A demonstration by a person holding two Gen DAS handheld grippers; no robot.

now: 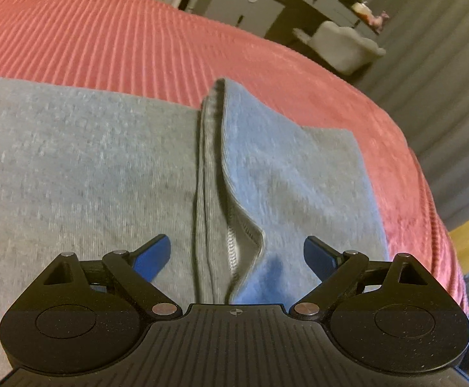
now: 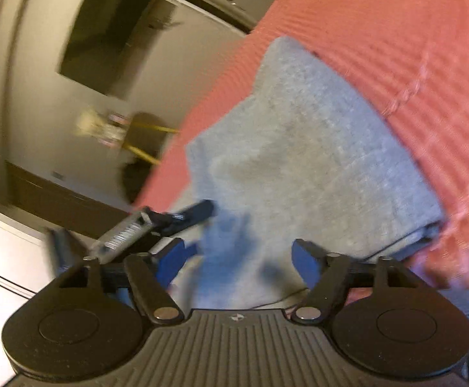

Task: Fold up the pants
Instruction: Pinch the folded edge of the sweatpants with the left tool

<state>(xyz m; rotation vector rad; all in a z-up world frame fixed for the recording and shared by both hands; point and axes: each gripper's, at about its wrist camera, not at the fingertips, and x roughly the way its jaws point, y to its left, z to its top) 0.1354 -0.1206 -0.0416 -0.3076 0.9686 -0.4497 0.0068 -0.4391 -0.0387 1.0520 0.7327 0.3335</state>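
My left gripper (image 1: 237, 256) stands wide, its blue pads (image 1: 152, 259) spread to either side of a raised hem ridge and gripping nothing. My right gripper (image 2: 237, 259) is just as wide and equally empty; the right wrist view is smeared, so I read that hand as moving. In that same view the other tool shows at lower left, hovering over the near corner of the cloth.

I judge we are between folds: the grey pants (image 1: 83, 167) already lie doubled on the red ribbed bedspread (image 1: 121, 38), and one stitched edge (image 1: 234, 251) stands up in a crest instead of lying flat. The next move, as I see it, calls for closing the left fingers on that crest or pressing it down, while the right hand takes the far edge for the following fold.

The fabric looks like soft heathered jersey, thick at the seam, layered two or three deep there. In the right view the pants (image 2: 315, 148) form a rough rectangle near the bed's edge, with one corner slightly ragged.
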